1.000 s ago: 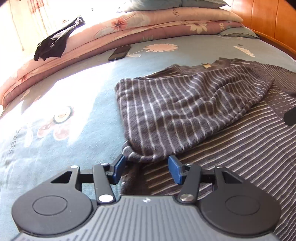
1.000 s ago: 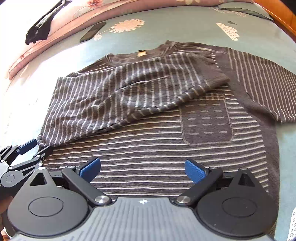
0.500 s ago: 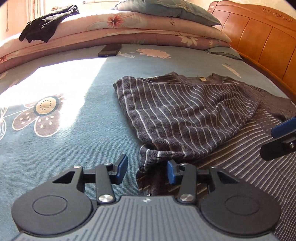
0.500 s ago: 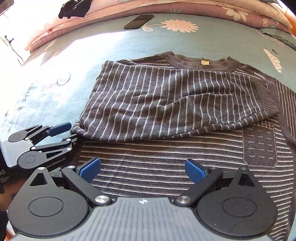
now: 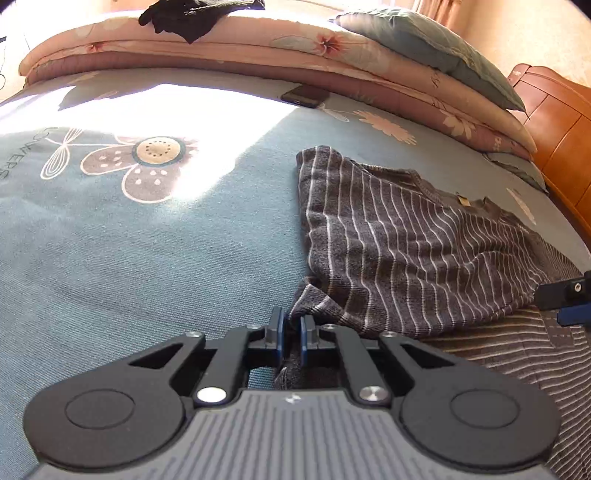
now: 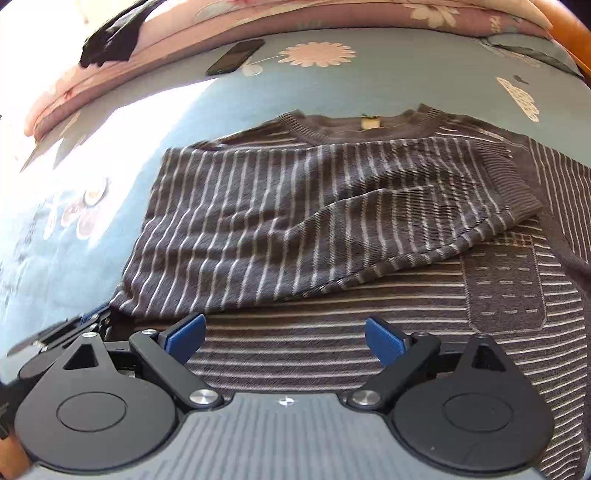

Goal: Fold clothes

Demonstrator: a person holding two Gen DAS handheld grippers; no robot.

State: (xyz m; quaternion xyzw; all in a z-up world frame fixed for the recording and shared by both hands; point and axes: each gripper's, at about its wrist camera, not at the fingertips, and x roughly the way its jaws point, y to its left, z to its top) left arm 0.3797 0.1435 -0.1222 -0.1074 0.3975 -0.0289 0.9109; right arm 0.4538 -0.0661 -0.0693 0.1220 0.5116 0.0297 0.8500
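A dark grey sweater (image 5: pixel 406 251) with thin white stripes lies flat on the blue bed sheet (image 5: pixel 147 258), its left sleeve folded across the chest. My left gripper (image 5: pixel 291 325) is closing, its blue pads pinching the sweater's left side edge just below the folded sleeve. In the right wrist view the sweater (image 6: pixel 295 214) fills the middle, and the left gripper (image 6: pixel 74 328) shows at the lower left by that same edge. My right gripper (image 6: pixel 284 332) hovers over the striped lower body, jaws wide but closing, with nothing pressed between the pads.
A black phone (image 5: pixel 306 96) lies on the sheet beyond the sweater. Folded floral quilts (image 5: pixel 295 55) run along the far side with a black garment (image 5: pixel 195 14) and a pillow (image 5: pixel 436 48) on top. A wooden headboard (image 5: pixel 561 122) stands at the right.
The left jaws have come together on the sweater's side edge, and that gripper has rolled and moved in low. The right gripper has slid over the lower body and its jaws have narrowed slightly.
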